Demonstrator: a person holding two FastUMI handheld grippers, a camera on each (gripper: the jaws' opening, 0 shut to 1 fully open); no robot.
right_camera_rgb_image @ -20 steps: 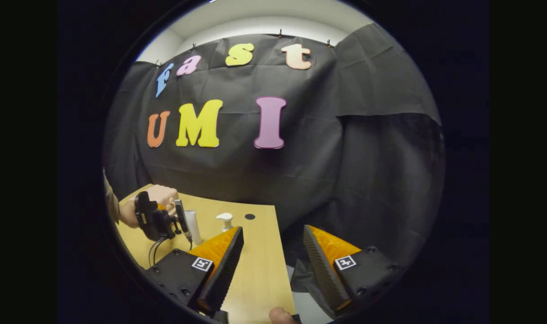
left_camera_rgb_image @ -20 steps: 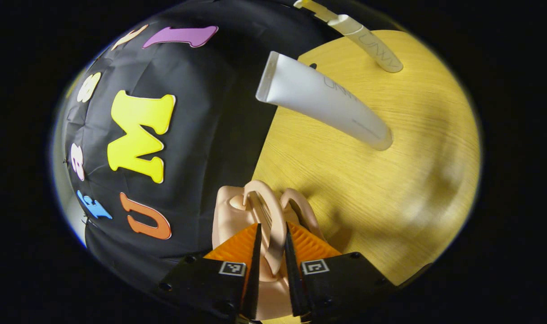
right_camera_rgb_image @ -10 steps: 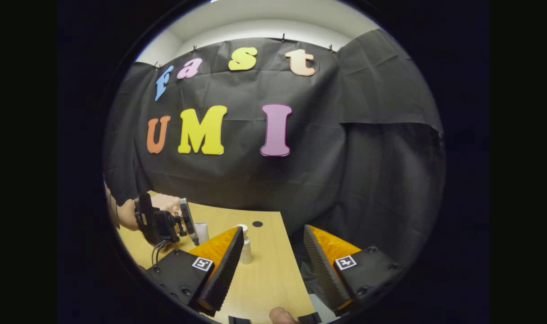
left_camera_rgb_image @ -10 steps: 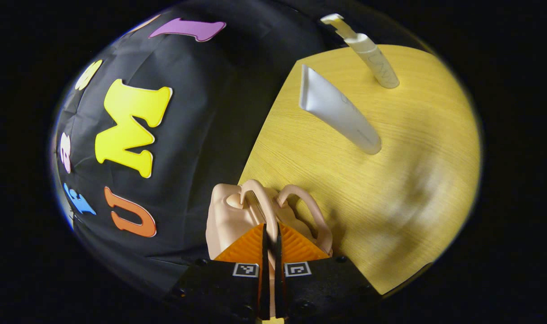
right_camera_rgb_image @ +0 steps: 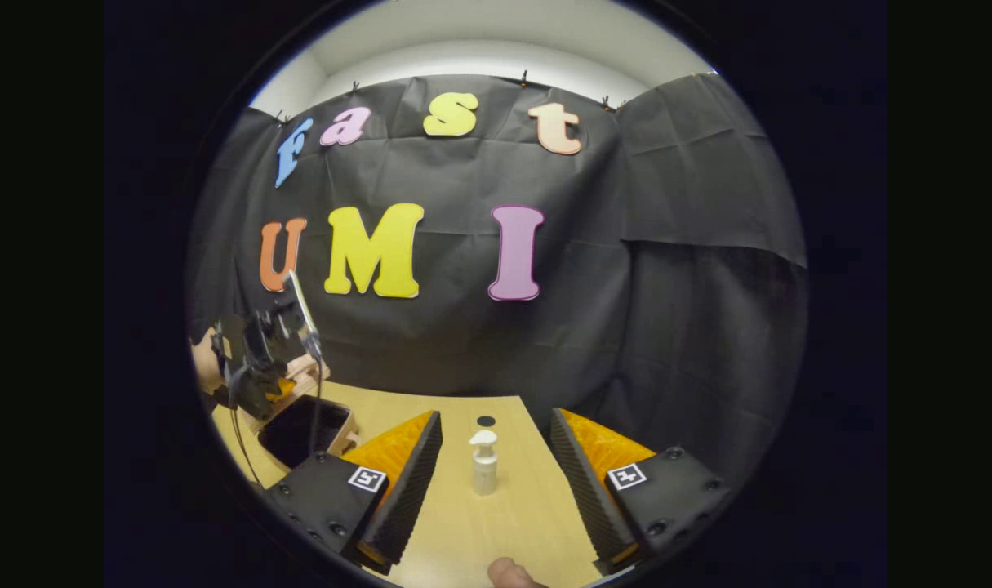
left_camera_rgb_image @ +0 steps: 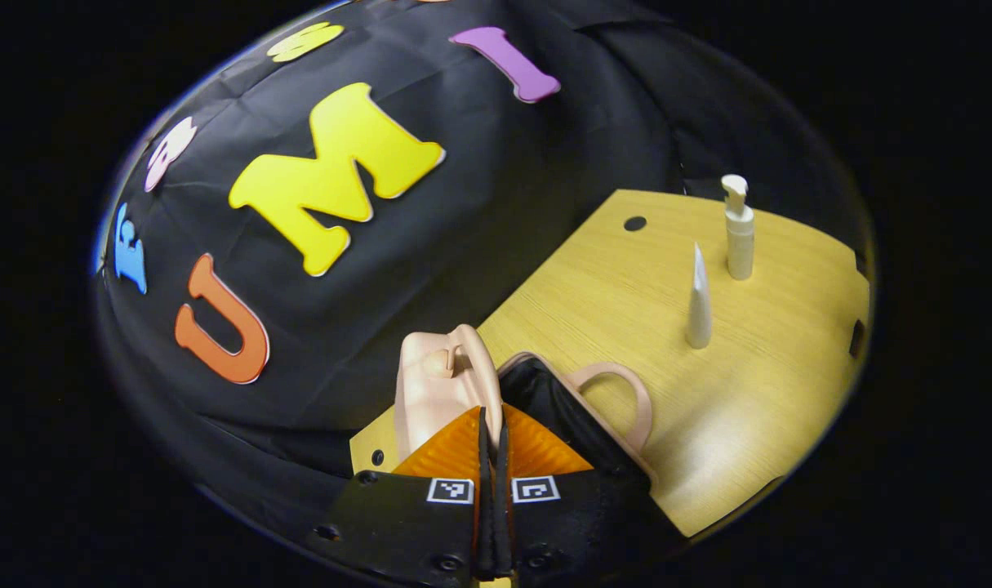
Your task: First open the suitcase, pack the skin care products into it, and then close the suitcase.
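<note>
Lifting lid of suitcase (left_camera_rgb_image: 430, 392) by handle: left gripper (left_camera_rgb_image: 492, 425) jaws pinched together on it, dark interior showing. Right gripper (right_camera_rgb_image: 496, 457) jaws wide, holding nothing. Pump bottle (left_camera_rgb_image: 738, 229) and tube (left_camera_rgb_image: 698, 298) standing on table (left_camera_rgb_image: 749, 392) at 2 o'clock, unpacked. Packing, closing remain.

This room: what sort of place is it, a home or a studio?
Likely a staged recording booth, not a home: black cloth wall, a bare wooden table, and only a small suitcase and pump bottle set out.

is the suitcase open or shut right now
Open. In the left gripper view the suitcase lid is raised by the left gripper, shut on its handle, showing the dark lining. The right gripper view shows the same dark inside.
</note>
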